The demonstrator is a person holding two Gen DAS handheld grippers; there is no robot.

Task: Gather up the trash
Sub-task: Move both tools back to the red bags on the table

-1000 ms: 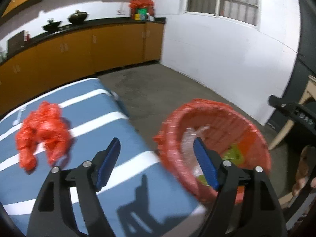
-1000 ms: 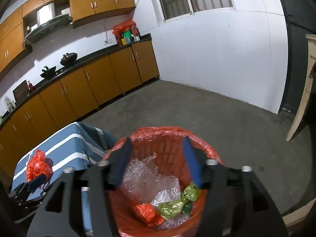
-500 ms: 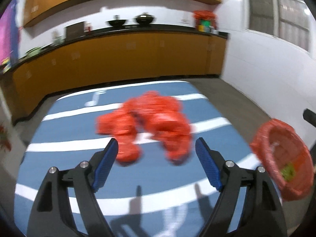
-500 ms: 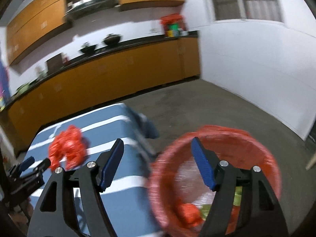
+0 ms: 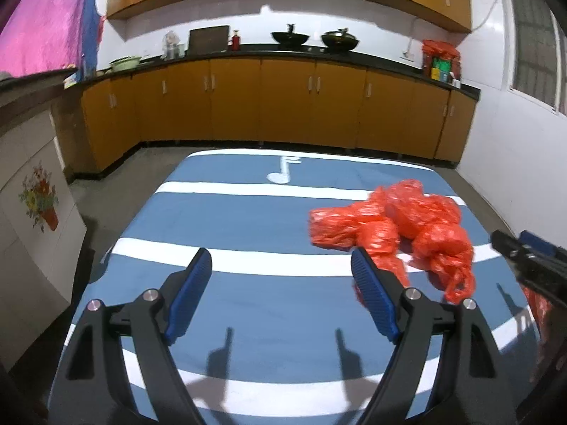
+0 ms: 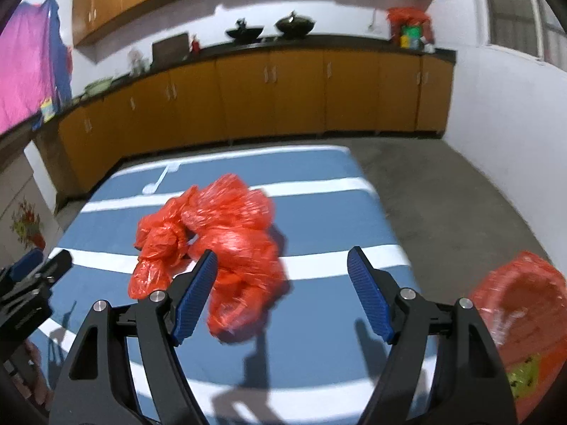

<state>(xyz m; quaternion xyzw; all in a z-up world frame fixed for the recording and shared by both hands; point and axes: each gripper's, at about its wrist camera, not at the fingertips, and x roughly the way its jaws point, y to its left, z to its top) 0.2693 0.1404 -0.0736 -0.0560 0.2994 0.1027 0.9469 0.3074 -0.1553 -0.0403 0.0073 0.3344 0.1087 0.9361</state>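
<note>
A crumpled heap of red plastic bags (image 5: 400,223) (image 6: 219,226) lies on the blue, white-striped table (image 5: 248,219) (image 6: 326,219). My left gripper (image 5: 280,253) hovers open over the table, with the heap just beyond its right finger and nothing between its pads. My right gripper (image 6: 283,251) is open too. The heap sits ahead of it, partly behind its left finger (image 6: 196,294), untouched. Each gripper shows at the edge of the other's view: the right gripper (image 5: 524,248) and the left gripper (image 6: 32,269). A red-lined trash bin (image 6: 521,304) stands off the table's right side.
Orange cabinets (image 5: 283,99) under a black counter with woks run along the back wall. A white wall (image 6: 503,113) closes the right side, with concrete floor (image 6: 443,191) between it and the table. A low white panel with a flower picture (image 5: 35,205) stands to the left.
Both grippers have swung left, away from the trash bin and over the table. The red bag heap now lies close ahead of them. The right jaws have widened.
</note>
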